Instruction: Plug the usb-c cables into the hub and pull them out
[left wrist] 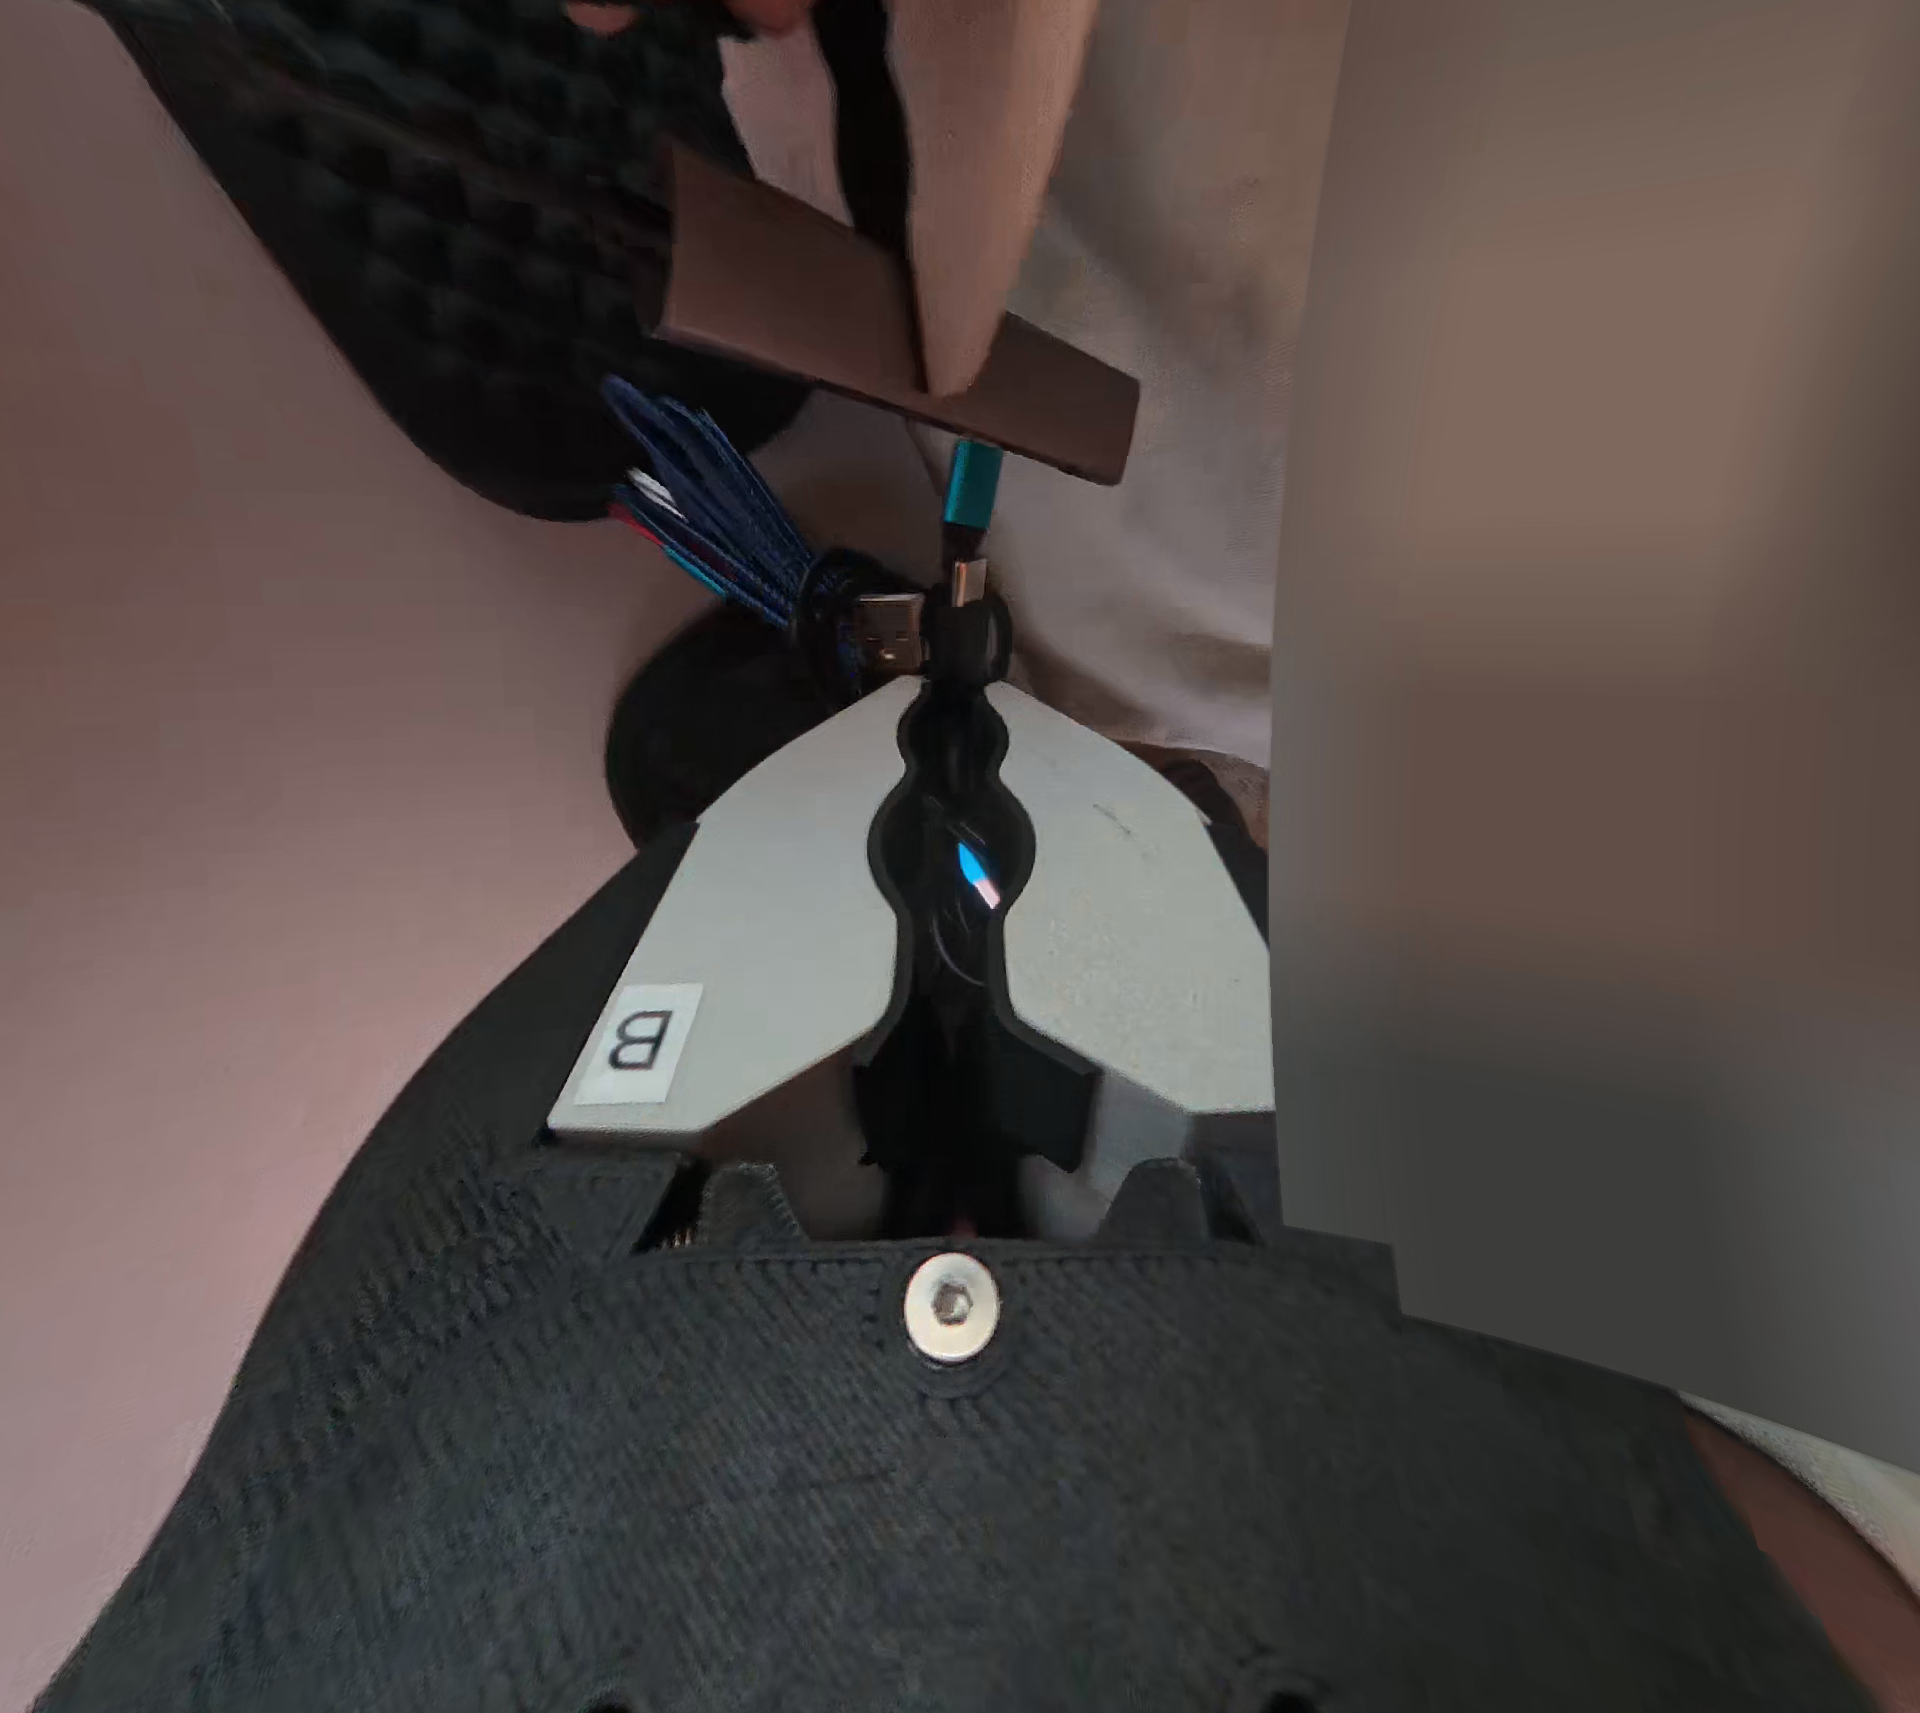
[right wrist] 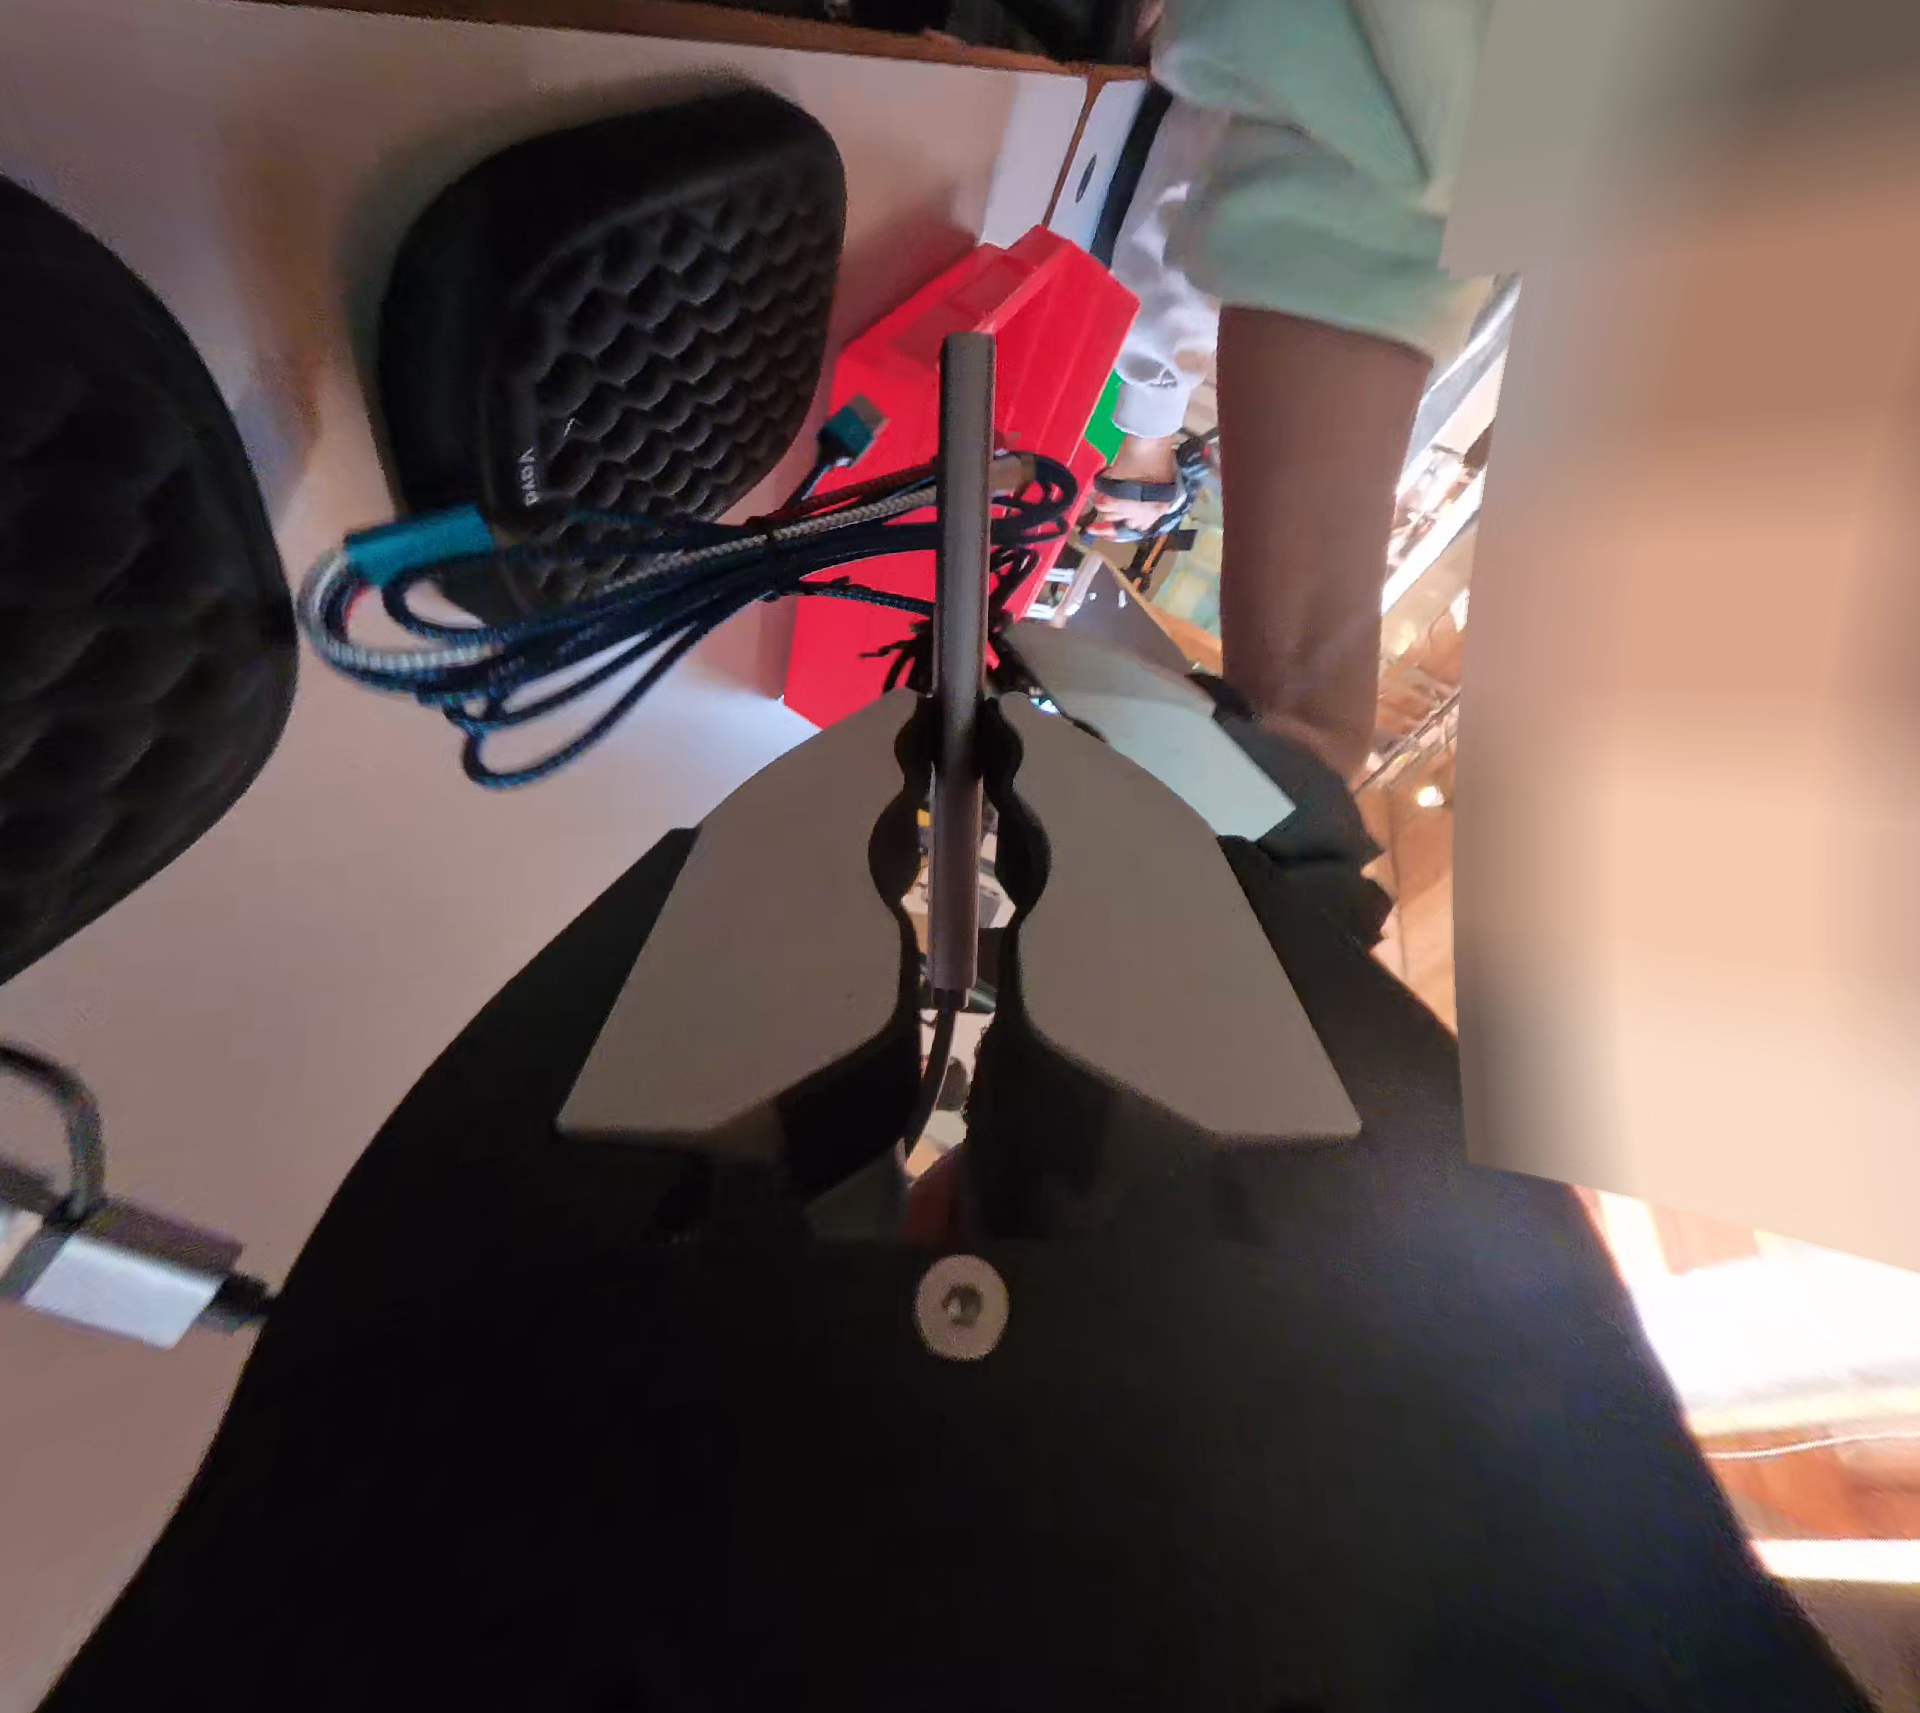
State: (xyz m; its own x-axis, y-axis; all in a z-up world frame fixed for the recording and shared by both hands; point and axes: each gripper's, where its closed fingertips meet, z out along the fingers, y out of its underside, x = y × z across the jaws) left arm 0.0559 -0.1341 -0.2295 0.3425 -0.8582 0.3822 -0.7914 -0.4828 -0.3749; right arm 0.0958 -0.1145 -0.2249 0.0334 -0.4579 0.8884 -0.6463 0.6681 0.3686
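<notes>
- Left gripper (left wrist: 961,676): jaws closed on a bundle of black cables (left wrist: 961,790), which runs down the gap betw. the two pale fingers (left wrist: 790,915).
- From the jaw tips a teal plug (left wrist: 971,484) stands up and meets the underside of the hub (left wrist: 894,323), near its right end. Can not tell if it is fully in the port.
- A bare silver usb-c tip (left wrist: 969,574) and a wider flat silver plug (left wrist: 891,629) stick out just above the left jaws, both free, not in the hub.
- Blue braided cables (left wrist: 717,500) fan out to the left of these plugs, in front of a black padded case (left wrist: 416,188).
- Right gripper (right wrist: 958,707): jaws closed on the hub (right wrist: 961,520), seen here edge-on as a thin grey bar, upright betw. the fingers. A thin black lead (right wrist: 935,1055) leaves its near end.
- Behind the hub the blue cable loops (right wrist: 540,655) lie on the pale worktop (right wrist: 208,84), with a teal plug (right wrist: 421,541) at the left and another one (right wrist: 852,427) higher.
- Also on the worktop: the black case (right wrist: 623,344), a red box (right wrist: 935,468), a silver adapter (right wrist: 114,1279) at the lower left.
- A person's arm (right wrist: 1309,520) in a light green sleeve is at the right.
</notes>
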